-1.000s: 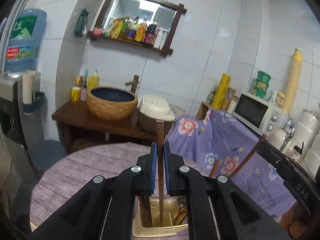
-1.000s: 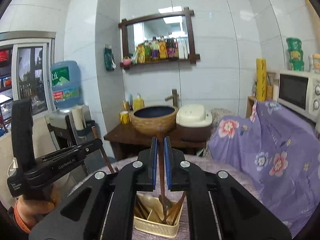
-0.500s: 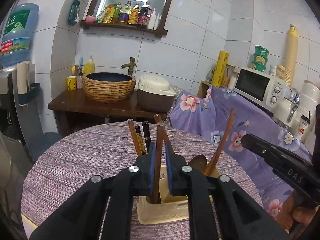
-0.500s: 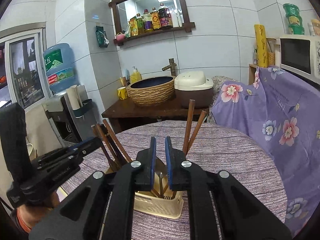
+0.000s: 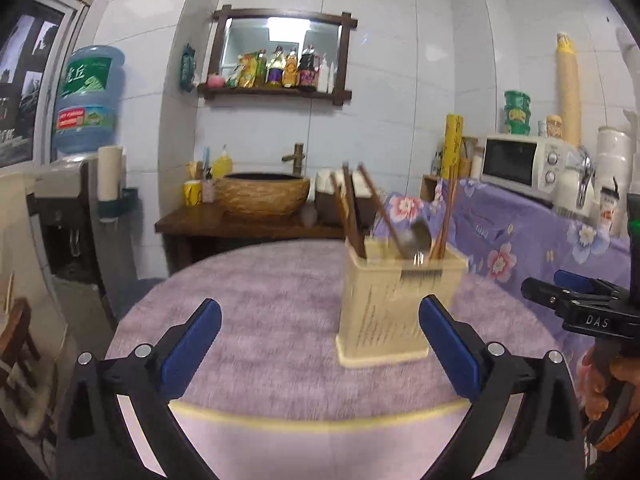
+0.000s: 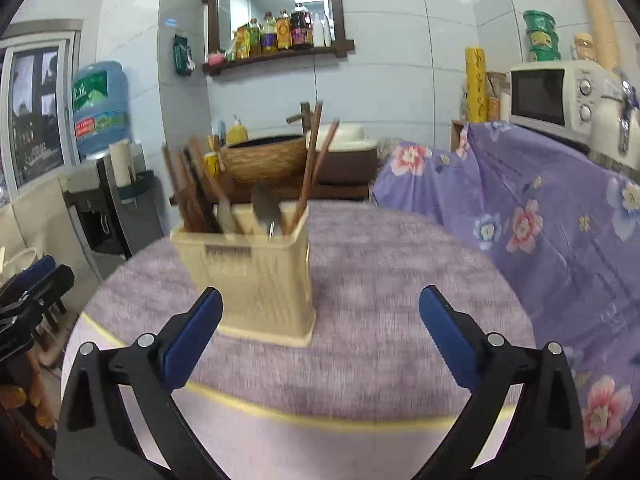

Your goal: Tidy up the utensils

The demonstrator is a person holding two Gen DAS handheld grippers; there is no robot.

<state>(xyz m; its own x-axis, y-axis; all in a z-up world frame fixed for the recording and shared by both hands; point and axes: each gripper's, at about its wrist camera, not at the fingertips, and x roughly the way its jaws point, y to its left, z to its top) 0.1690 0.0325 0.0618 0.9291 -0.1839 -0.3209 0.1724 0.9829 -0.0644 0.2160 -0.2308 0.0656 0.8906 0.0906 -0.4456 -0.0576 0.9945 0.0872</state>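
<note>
A cream plastic utensil holder (image 5: 396,304) stands on the round purple table (image 5: 260,320); it also shows in the right wrist view (image 6: 256,280). Brown chopsticks (image 5: 352,216) and a metal spoon (image 5: 418,238) stand upright in it; the chopsticks (image 6: 308,168) and spoon (image 6: 264,208) show from the right too. My left gripper (image 5: 320,320) is open and empty, in front of the holder. My right gripper (image 6: 320,312) is open and empty, just right of the holder. The right gripper shows at the right edge of the left wrist view (image 5: 580,308).
A wooden side table with a woven basin (image 5: 264,196) stands behind the table. A purple floral cloth (image 6: 540,208) covers a counter with a microwave (image 6: 560,96) at right. A water dispenser (image 5: 88,100) stands at left. The table's yellow front edge (image 6: 320,420) is near.
Both grippers opened, letting go of their chopsticks into the holder, and pulled back and down from above the holder to table level.
</note>
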